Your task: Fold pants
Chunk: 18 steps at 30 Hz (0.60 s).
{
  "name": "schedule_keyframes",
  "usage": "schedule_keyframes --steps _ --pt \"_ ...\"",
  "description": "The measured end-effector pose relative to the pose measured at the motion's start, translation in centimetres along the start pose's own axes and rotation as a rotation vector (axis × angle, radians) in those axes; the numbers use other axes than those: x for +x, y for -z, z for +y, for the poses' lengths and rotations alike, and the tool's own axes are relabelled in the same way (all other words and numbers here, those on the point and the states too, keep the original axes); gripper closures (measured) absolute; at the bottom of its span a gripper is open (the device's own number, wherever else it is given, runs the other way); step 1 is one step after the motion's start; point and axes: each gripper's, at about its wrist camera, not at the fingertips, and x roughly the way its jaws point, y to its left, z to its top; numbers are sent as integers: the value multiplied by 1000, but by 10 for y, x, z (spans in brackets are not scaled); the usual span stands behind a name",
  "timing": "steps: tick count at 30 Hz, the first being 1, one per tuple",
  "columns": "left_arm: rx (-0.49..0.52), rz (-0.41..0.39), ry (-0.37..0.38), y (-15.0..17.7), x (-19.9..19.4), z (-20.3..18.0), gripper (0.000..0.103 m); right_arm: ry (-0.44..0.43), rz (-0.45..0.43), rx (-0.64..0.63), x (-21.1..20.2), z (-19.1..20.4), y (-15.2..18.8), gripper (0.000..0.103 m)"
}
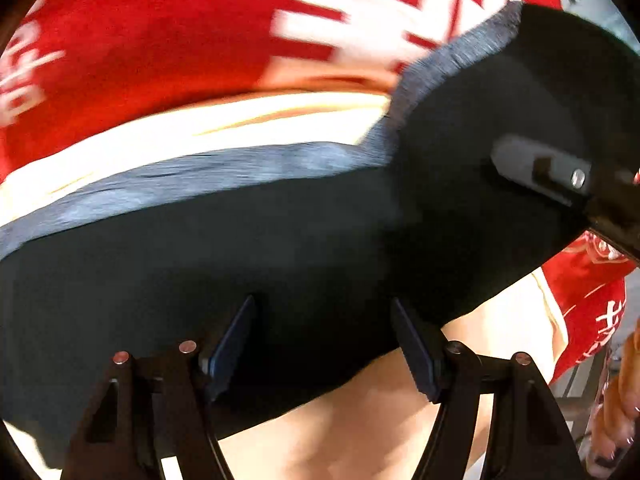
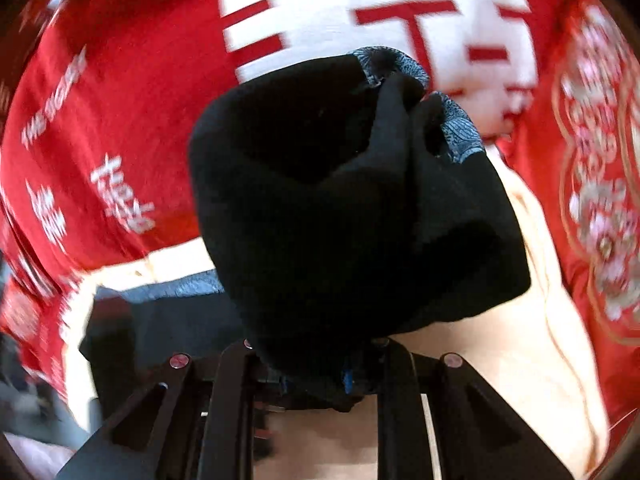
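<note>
The black pants (image 1: pixel 240 248) with a blue-grey patterned band (image 1: pixel 192 180) lie across a cream sheet in the left wrist view. My left gripper (image 1: pixel 323 301) hovers just over the black cloth, its jaws standing wide apart with no cloth pinched between the fingers (image 1: pixel 230 344). My right gripper (image 2: pixel 316 376) is shut on a bunched fold of the pants (image 2: pixel 340 208), which hangs lifted and hides its fingertips. That same gripper (image 1: pixel 552 172) shows at the right of the left wrist view, holding the raised end of the cloth.
A red blanket (image 2: pixel 120 100) with large white characters covers the bed behind and to the sides. The cream sheet (image 2: pixel 520 360) lies under the pants. A person's hand (image 1: pixel 616 400) shows at the lower right edge.
</note>
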Motion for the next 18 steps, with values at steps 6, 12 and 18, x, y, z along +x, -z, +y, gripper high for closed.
schedule_keyframes --steps 6,12,18 --pt "-64 -42 -110 12 -58 81 16 156 43 -246 25 79 18 79" --pt "-145 -44 -209 36 -95 161 16 235 128 -381 83 145 51 76" --pt "-163 -28 -223 49 -102 188 16 451 138 -580 119 195 98 50"
